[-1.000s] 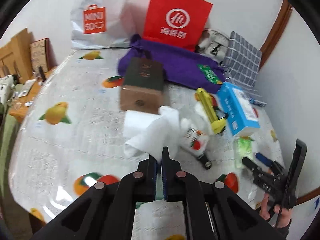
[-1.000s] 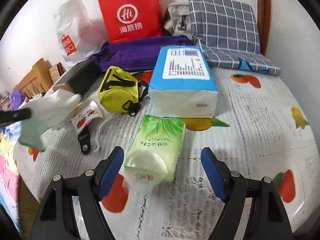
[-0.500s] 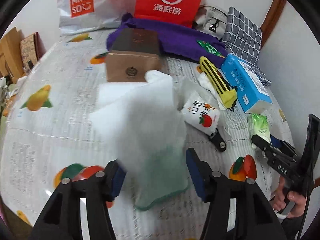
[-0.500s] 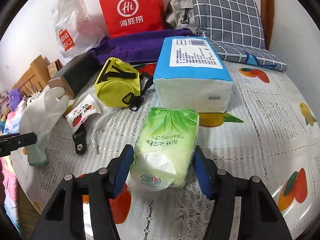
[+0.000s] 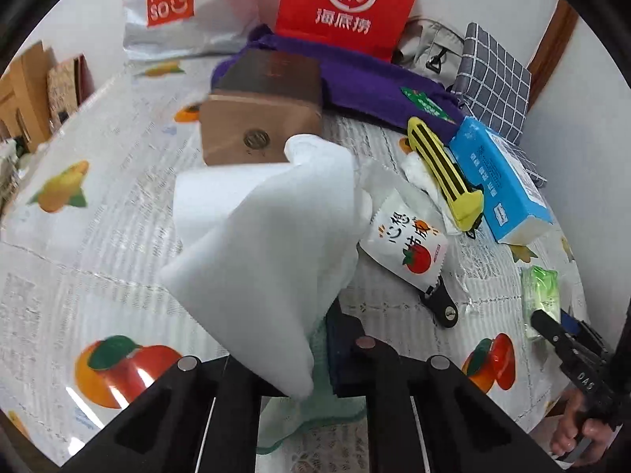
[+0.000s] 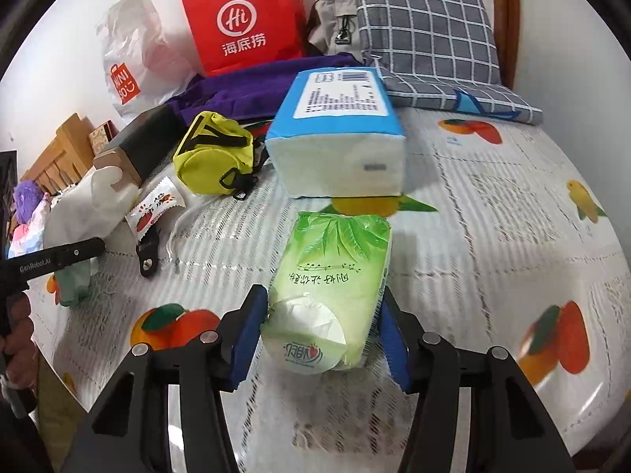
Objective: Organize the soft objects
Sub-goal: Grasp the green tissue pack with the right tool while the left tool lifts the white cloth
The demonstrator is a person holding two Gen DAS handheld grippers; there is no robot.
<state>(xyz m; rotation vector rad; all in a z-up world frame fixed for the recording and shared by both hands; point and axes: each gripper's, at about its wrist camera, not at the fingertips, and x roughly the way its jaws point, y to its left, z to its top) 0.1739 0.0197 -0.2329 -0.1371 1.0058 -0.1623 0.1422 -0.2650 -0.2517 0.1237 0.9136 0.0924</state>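
Tissue pack btwn R tongs.

The white cloth covers the left gripper's fingertips, hiding their grip. In the right wrist view, the green tissue pack hides the fingers' inner pads.

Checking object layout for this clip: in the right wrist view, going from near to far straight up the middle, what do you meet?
Right tool → green tissue pack between its fingers → blue-and-white tissue pack → purple cloth → red paper bag against the wall.
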